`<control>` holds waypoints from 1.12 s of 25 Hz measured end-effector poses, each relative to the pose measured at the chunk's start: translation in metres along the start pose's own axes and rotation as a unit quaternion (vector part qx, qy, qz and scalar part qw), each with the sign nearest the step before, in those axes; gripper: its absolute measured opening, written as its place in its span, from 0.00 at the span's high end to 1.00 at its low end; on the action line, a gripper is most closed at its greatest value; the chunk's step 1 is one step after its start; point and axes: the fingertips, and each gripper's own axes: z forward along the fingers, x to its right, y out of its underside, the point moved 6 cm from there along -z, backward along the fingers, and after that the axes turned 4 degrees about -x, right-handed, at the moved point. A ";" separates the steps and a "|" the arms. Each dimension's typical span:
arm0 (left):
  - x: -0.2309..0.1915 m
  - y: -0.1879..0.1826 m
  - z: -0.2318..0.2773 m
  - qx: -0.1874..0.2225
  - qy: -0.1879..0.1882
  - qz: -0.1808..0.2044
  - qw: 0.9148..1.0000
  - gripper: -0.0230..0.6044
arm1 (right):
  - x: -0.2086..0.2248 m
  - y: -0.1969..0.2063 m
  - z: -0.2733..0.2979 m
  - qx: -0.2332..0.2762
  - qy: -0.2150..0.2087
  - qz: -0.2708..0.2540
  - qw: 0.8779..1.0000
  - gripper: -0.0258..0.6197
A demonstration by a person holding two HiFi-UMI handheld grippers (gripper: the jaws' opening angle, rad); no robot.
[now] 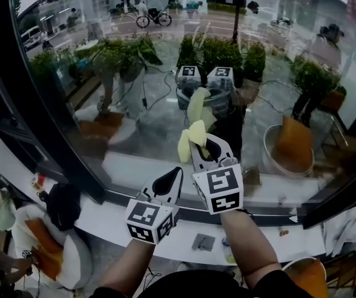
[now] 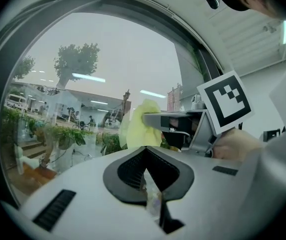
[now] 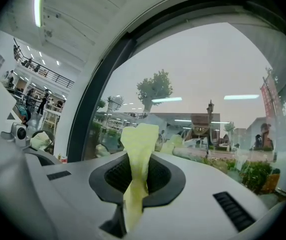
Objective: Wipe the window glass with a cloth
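Idly, left gripper (image 1: 174, 175) hangs low near the window glass (image 1: 134, 85), fingers pressed together, apparently spare. Right gripper (image 1: 204, 146) pinches the yellow cloth (image 1: 193, 135), free end raised toward the pane, likely for wiping; contact unclear. No legible writing, only square markers.

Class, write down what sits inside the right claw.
A yellow cloth is pinched in the right claw, its top sticking out toward the glass. The part clamped deep between the jaws is covered.
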 end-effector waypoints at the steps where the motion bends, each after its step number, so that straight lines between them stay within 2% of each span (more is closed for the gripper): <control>1: -0.001 -0.003 -0.001 0.003 0.000 0.002 1.000 0.95 | -0.002 -0.005 0.000 0.001 -0.003 -0.002 1.000 0.88; 6: 0.001 -0.017 -0.004 0.005 0.004 -0.002 1.000 0.95 | 0.000 -0.020 -0.005 0.014 0.000 0.001 1.000 0.88; 10: 0.007 -0.031 0.006 0.022 0.011 0.007 1.000 0.95 | 0.013 -0.030 -0.011 0.019 0.006 0.006 1.000 0.88; 19: 0.023 -0.051 0.029 0.027 0.037 0.019 0.999 0.95 | 0.048 -0.045 -0.017 0.022 0.033 0.020 0.999 0.88; 28: 0.031 -0.044 0.042 0.017 0.051 0.017 0.998 0.95 | 0.063 -0.038 -0.014 0.004 0.054 0.015 0.998 0.88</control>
